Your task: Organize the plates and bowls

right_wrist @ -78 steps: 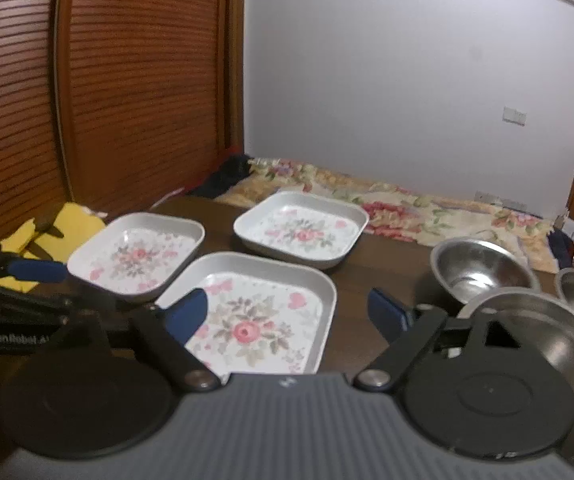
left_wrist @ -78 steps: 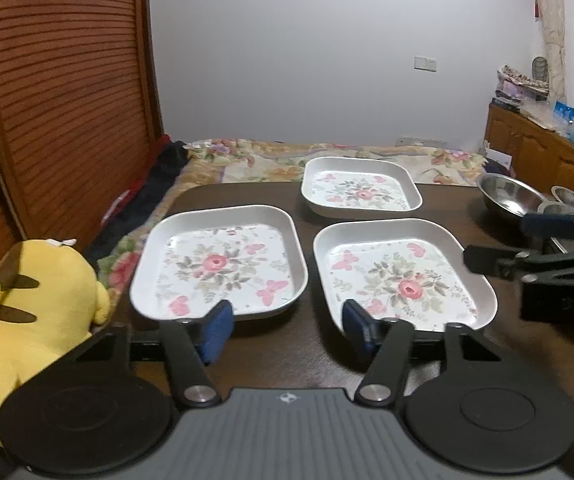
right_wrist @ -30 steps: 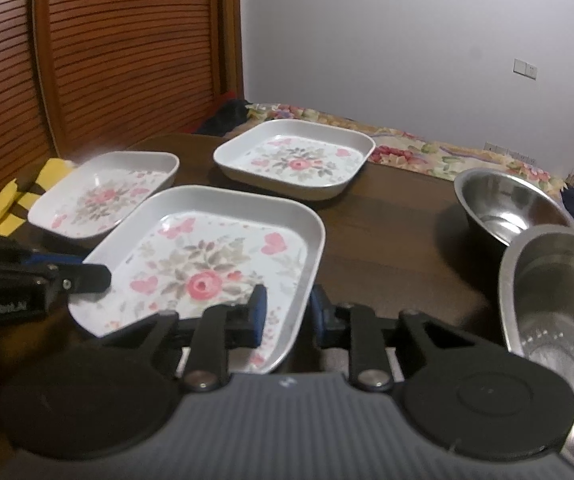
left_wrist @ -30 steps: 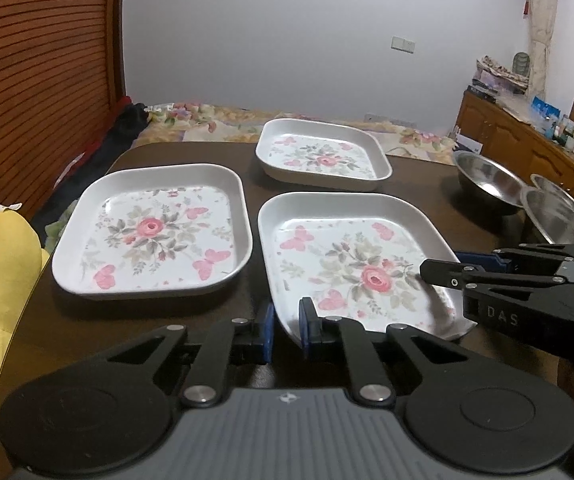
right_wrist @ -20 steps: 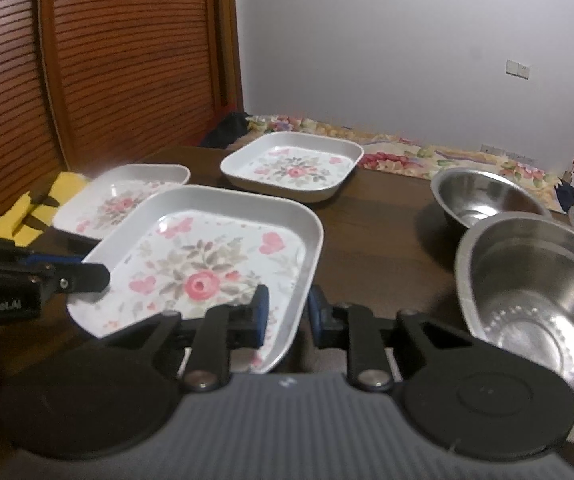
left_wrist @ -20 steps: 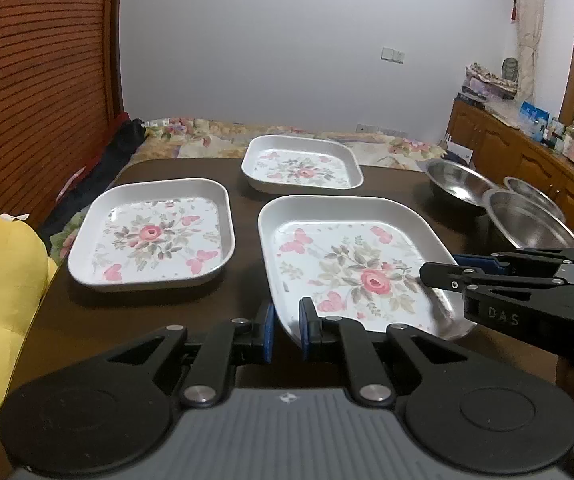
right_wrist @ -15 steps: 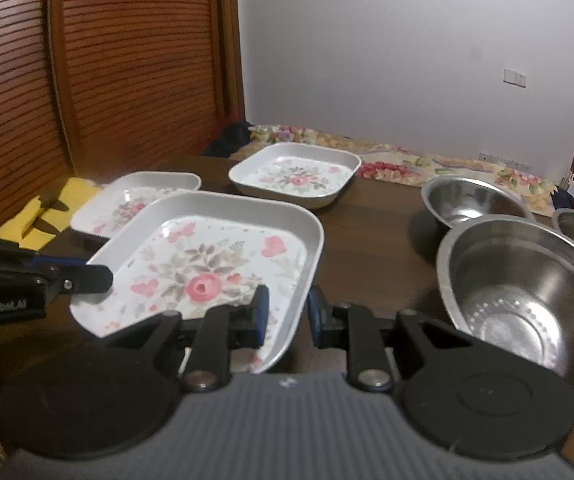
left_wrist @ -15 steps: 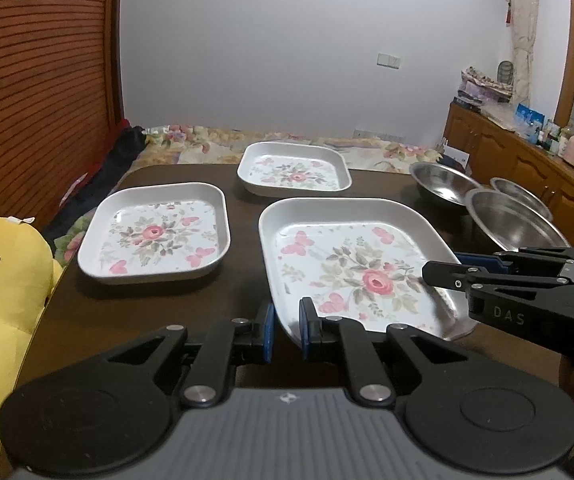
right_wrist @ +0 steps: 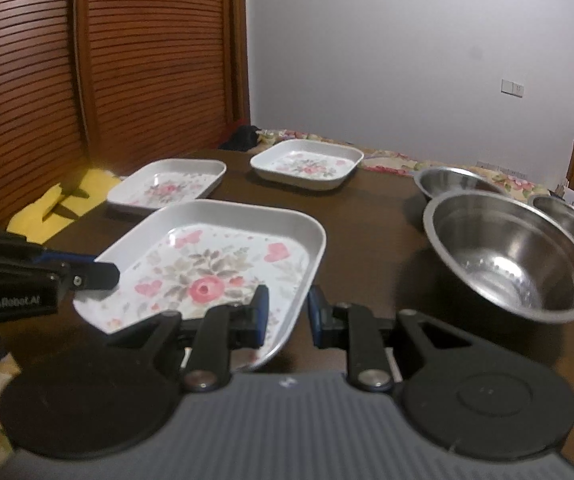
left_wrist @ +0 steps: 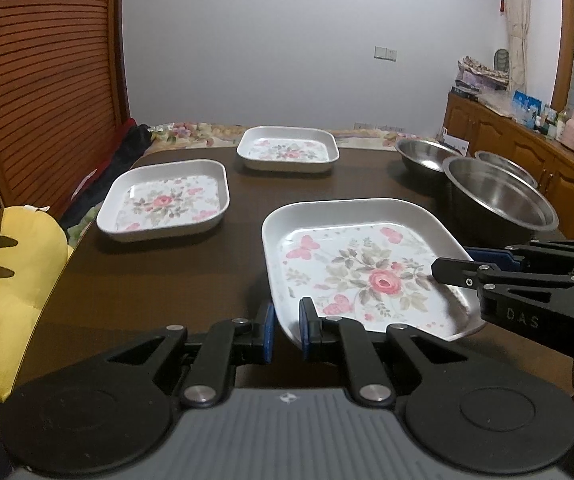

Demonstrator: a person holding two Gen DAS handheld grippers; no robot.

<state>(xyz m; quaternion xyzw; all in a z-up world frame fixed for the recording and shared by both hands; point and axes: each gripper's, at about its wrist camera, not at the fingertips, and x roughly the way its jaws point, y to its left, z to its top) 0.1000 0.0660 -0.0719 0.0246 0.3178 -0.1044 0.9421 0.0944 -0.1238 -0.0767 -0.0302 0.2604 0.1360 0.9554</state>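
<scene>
Over table (left_wrist: 159, 280), at 6 o'clock: we are now carrying plate (left_wrist: 359, 264) clear of surface, left gripper (left_wrist: 286, 326) and right gripper (right_wrist: 286, 312) both clamping its rim; stacking on 11 o'clock plate (left_wrist: 167, 204) likely coming next.

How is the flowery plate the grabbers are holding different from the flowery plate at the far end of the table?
The held plate is pinched at its rim by the left gripper and the right gripper; the far plate is touched by nothing. The held plate tilts; the far plate sits flat on the table. Both are white, squarish, rose-patterned.
</scene>
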